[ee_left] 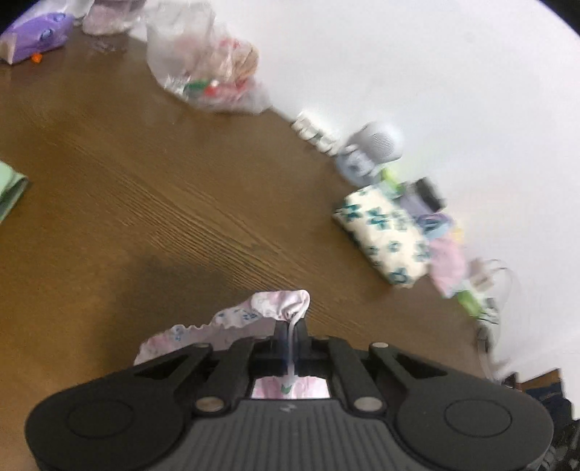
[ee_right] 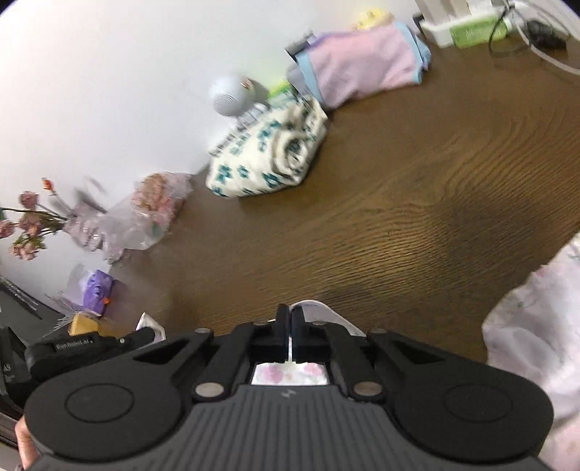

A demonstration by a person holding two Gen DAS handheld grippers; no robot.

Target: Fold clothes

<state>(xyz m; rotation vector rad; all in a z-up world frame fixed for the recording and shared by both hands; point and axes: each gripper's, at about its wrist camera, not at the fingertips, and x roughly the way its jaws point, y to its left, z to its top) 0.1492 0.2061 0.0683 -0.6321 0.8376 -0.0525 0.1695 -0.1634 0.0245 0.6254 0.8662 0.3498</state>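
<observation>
A pale pink floral garment (ee_left: 253, 311) with a gathered elastic edge hangs from both grippers above the brown wooden table (ee_left: 145, 203). My left gripper (ee_left: 290, 326) is shut on its bunched edge, with cloth draping to the left and below the fingers. My right gripper (ee_right: 290, 319) is shut on another white-pink edge of the same garment (ee_right: 319, 311); more of it hangs at the right (ee_right: 525, 326). A folded white cloth with teal print (ee_left: 384, 232) lies by the wall, also in the right wrist view (ee_right: 268, 159).
Along the white wall stand a plastic bag of items (ee_left: 206, 69), a round grey speaker (ee_left: 380, 141), a purple pack (ee_left: 36, 32), a pink and blue folded cloth (ee_right: 362, 65) and cables (ee_right: 525, 32). A green cloth (ee_left: 11, 188) lies at the left. Flowers (ee_right: 29, 224) stand at the left.
</observation>
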